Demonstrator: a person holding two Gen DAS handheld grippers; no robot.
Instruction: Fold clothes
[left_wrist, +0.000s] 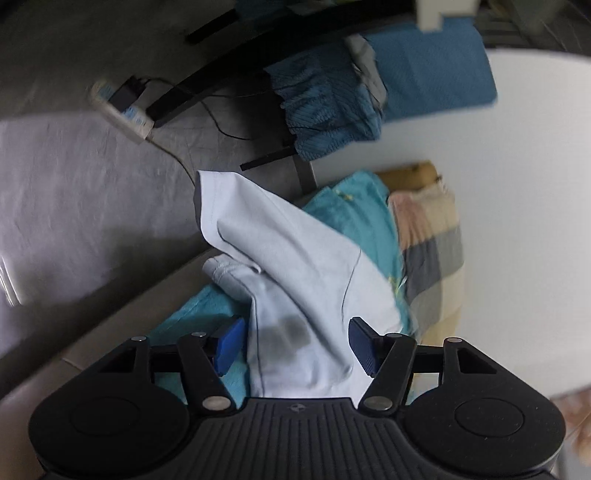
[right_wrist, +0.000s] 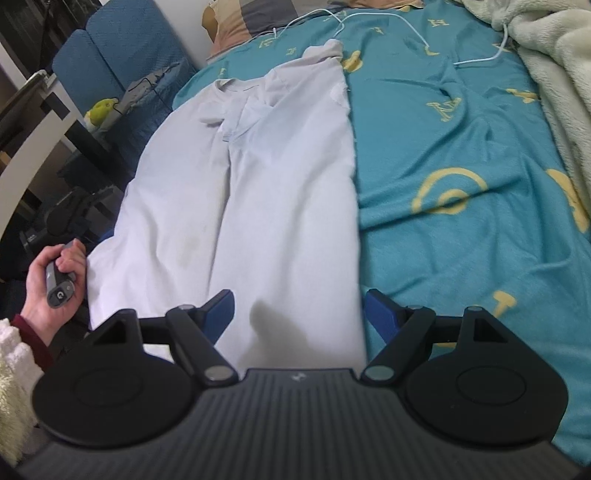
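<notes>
A pale blue-white T-shirt (right_wrist: 258, 192) lies lengthwise on the teal bed sheet (right_wrist: 461, 155), its right side folded in so a straight edge runs down the middle of the bed; the collar is at the far end. My right gripper (right_wrist: 299, 314) is open, its blue pads either side of the shirt's near hem. In the left wrist view the shirt (left_wrist: 291, 266) hangs over the bed's left edge. My left gripper (left_wrist: 295, 343) is open, pads astride the cloth without pinching it.
A cream fleece blanket (right_wrist: 554, 74) lies at the bed's right. A white cable (right_wrist: 406, 22) and a checked pillow (right_wrist: 251, 18) are at the head. Left of the bed are blue cushions (right_wrist: 110, 55), a desk and a power strip (left_wrist: 125, 110) on the floor.
</notes>
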